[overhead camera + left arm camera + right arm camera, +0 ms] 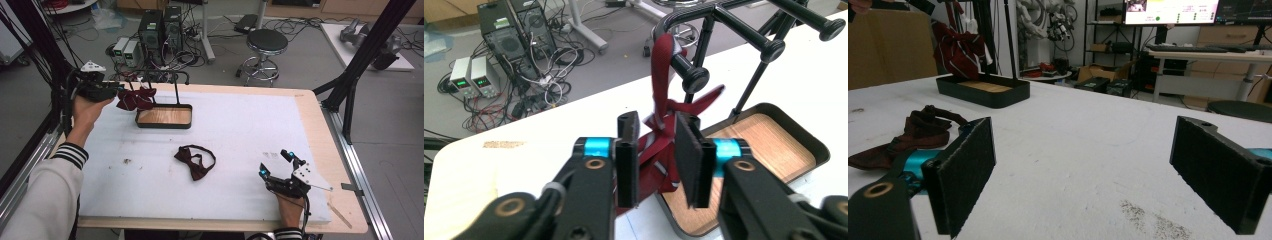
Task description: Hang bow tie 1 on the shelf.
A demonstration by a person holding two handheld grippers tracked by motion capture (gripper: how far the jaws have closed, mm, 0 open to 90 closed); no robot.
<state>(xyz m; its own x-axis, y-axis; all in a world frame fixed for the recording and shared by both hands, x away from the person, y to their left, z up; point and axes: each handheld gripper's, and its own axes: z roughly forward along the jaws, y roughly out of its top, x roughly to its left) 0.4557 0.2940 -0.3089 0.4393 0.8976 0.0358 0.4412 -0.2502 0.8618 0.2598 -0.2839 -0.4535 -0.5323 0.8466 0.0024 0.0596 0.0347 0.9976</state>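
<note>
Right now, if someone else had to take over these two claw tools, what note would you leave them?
Left claw: raised at the stand, jaws slightly apart around the striped red bow tie draped over a peg; whether it is still gripped is unclear.
Right claw: open, holding nothing, low at the table's near right.
Done: one tie hung above the stand's tray.
Left: the dark red bow tie lying mid-table.

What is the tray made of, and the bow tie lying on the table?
The tray looks like dark metal or plastic walls around a wood-grain floor, probably wood or veneer. The bow tie is soft maroon cloth: it lies limp and creased, with a loose strap.
</note>
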